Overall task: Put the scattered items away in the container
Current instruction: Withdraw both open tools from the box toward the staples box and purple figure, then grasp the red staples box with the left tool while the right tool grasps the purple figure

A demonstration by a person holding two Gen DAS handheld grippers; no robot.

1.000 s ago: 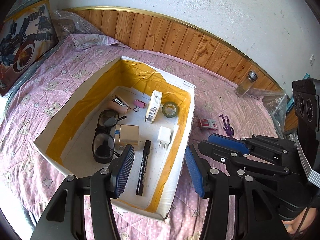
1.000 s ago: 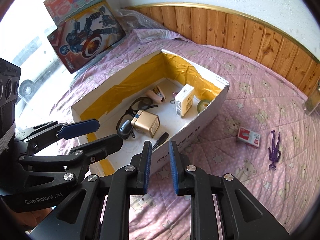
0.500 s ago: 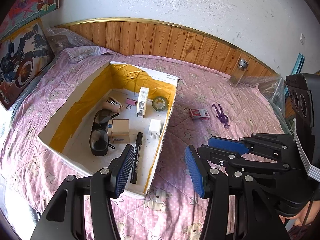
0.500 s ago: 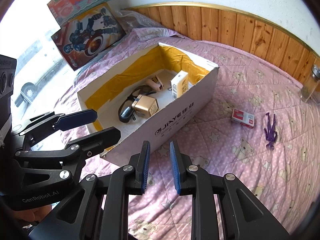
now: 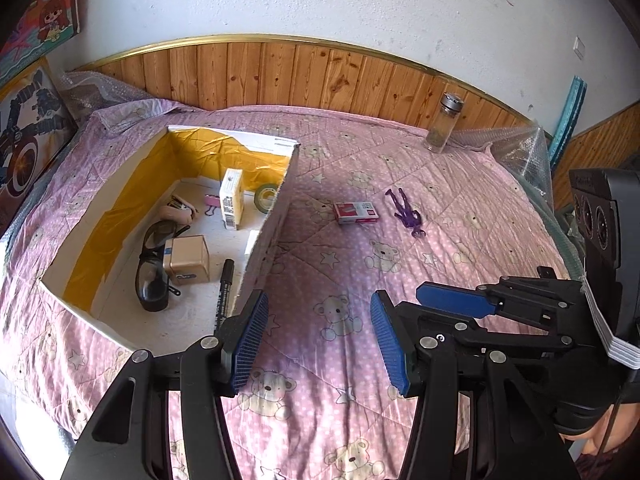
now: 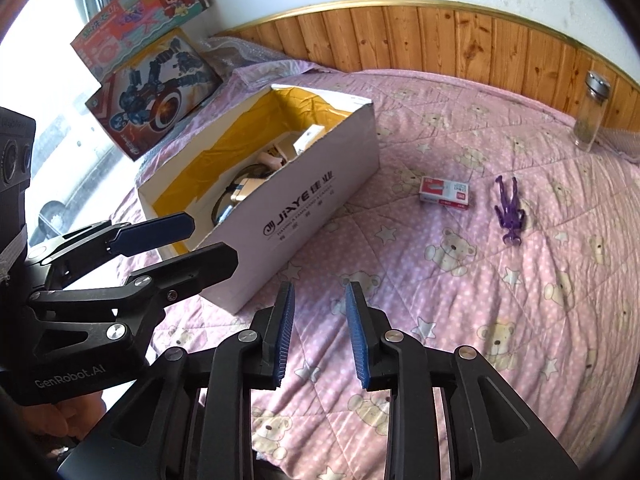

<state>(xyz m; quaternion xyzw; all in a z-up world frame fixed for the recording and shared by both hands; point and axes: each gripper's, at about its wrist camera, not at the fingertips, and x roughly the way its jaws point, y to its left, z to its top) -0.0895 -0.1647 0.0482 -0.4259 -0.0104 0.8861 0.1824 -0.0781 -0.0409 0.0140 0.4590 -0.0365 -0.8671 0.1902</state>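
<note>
A white cardboard box lined with yellow tape stands on the pink bedspread, left of centre. It holds dark glasses, a gold case, a black marker, a white carton and a tape roll. A small red-and-white box and a purple figure lie on the spread to the box's right. My left gripper is open and empty, just right of the box's near corner. My right gripper is open with a narrow gap and holds nothing; the red-and-white box and the figure lie ahead of it to the right.
A glass jar with a metal lid stands by the wooden wall panel at the back right. Toy boxes lean at the far left behind the cardboard box. Bubble wrap covers the bed's right edge.
Both grippers have swung right and away from the box, which now sits further left in both views. The right gripper's jaws stand slightly wider apart than before.
</note>
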